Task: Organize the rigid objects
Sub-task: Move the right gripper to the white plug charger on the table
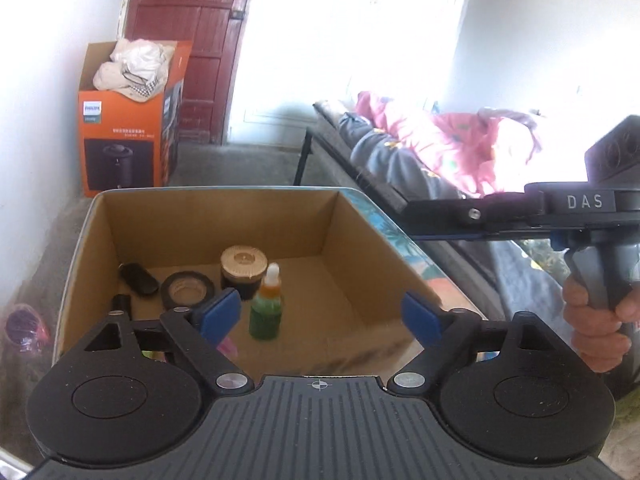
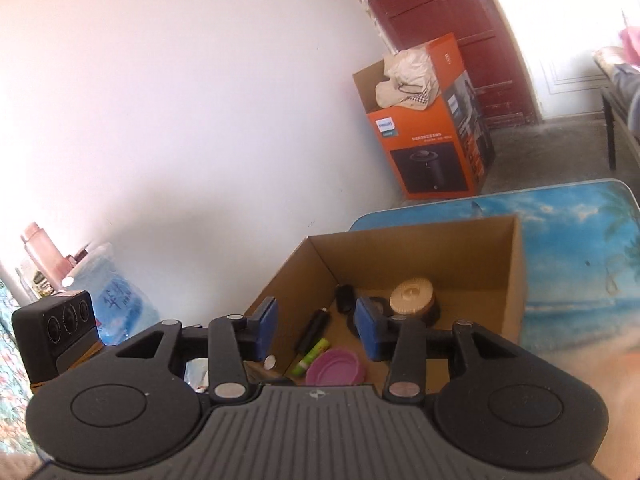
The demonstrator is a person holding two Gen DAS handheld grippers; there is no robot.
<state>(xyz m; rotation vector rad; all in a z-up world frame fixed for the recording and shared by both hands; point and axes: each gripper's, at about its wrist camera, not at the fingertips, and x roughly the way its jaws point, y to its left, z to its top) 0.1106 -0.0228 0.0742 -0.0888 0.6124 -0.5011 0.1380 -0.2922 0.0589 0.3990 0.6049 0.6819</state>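
An open cardboard box point(image 1: 352, 248) stands on a table and holds a green dropper bottle point(image 1: 266, 308), a black tape roll point(image 1: 188, 289), a dark jar with a beige ribbed lid point(image 1: 243, 266) and a black oval case point(image 1: 138, 278). My left gripper point(image 1: 320, 318) is open and empty above the box's near side. In the right wrist view the box point(image 2: 516, 280) also shows a pink lid point(image 2: 334, 368), a yellow-green tube point(image 2: 312, 356) and a black stick point(image 2: 311, 330). My right gripper point(image 2: 316, 326) is open and empty over the box's near left corner.
The table point(image 2: 580, 248) has a beach-scene top, bare to the right of the box. An orange Philips carton point(image 1: 124, 128) stands on the floor by a red door point(image 1: 200, 40). A bed with pink bedding point(image 1: 440, 140) lies right. A water jug point(image 2: 116, 300) sits left.
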